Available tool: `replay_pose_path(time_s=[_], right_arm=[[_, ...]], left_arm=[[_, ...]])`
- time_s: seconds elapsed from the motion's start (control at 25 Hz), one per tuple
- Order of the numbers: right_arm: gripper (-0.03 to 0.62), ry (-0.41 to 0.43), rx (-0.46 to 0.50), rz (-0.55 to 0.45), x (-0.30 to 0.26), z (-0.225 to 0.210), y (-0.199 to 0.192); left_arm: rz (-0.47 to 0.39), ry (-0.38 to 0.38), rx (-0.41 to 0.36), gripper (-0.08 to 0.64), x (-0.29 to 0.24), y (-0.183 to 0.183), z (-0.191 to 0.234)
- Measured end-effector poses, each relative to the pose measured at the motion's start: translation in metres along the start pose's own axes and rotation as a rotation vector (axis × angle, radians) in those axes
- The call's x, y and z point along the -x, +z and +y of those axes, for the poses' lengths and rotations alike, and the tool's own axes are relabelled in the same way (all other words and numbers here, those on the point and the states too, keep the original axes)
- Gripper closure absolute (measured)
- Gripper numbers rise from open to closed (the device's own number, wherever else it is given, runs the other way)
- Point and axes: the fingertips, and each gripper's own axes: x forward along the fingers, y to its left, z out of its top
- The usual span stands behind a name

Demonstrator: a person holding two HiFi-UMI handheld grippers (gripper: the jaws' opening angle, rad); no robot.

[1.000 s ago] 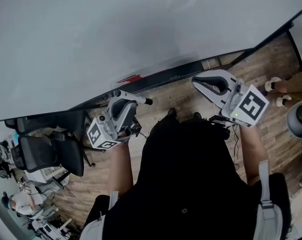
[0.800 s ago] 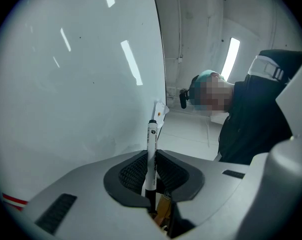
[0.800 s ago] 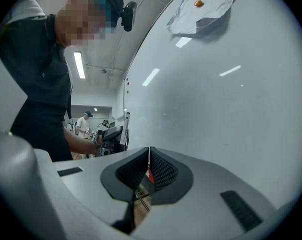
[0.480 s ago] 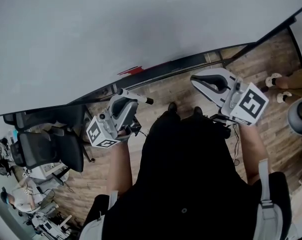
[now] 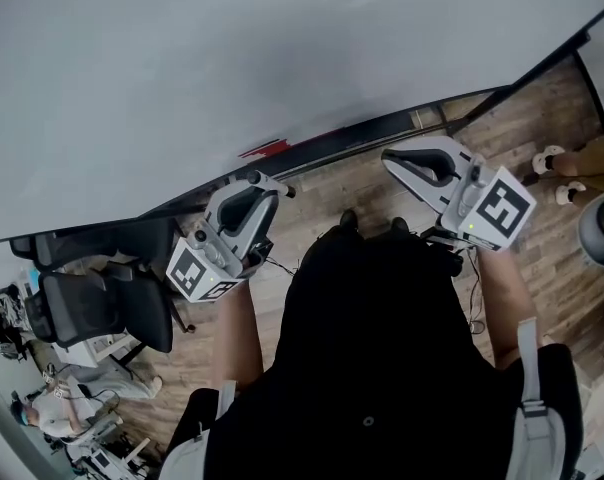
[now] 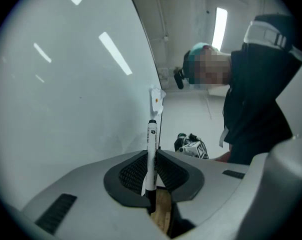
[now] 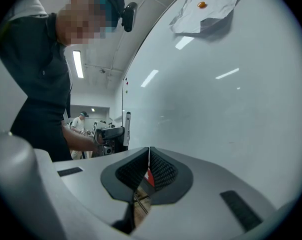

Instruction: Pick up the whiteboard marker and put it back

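1. left gripper (image 5: 264, 181) (image 6: 152, 170): held low in front of the whiteboard (image 5: 232, 58), tips near the lower edge of the board. its claw is pinched on the whiteboard marker, with the ribbed dark pads (image 6: 131, 171) against the barrel on both sides. marker cube faces the head camera.

2. whiteboard marker (image 6: 151, 151) (image 5: 282, 188): white barrel with print, dark at both ends. it stands lengthwise in the gap of the left claw, and its far end sticks out past the tips. it is off the ledge and close to the board face. from the right gripper view it shows as a pale upright stick (image 7: 127, 123) above the left gripper (image 7: 109, 134).

3. right gripper (image 5: 390, 159) (image 7: 149, 160): held to the right, tips over the dark ledge (image 5: 362, 133) at the board's lower edge. its claw is pressed together with nothing between the pads. a bit of red shows through the slit below them (image 7: 149, 177). the left gripper view shows it as a small marked cube in the distance (image 6: 192, 145).

4. red item (image 5: 265, 149): lies on the ledge, toward its left end, between the two grippers; what it is cannot be told.

5. whiteboard, other views (image 6: 66, 84) (image 7: 216, 99): blank, with ceiling lights reflected in it. a crumpled paper sheet (image 7: 203, 4) is pinned near its top with an orange dot.

6. surroundings: wood plank floor (image 5: 332, 196); black office chair (image 5: 97, 303) at lower left; another person's feet in pale shoes (image 5: 549, 164) at the right edge.
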Motion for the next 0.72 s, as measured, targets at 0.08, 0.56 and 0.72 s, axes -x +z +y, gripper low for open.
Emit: replay_pose_path(time_s=[0.08,0.56,0.72], right_arm=[[0.572,-0.005,0.009,-0.009,-0.002,-0.003,0.004],[0.572,-0.045,0.028,0.018,-0.004,-0.016,-0.012],[0.572,-0.064,0.014,0.029,-0.003,-0.021,-0.019]], left_arm=[[0.020,-0.009,-0.047,0.491,-0.006,0.004,0.001],[0.231,-0.004,-0.234,0.491,-0.041,-0.019,0.015],[0.310,0.033,-0.265,0.491,-0.043,-0.035,0.026]])
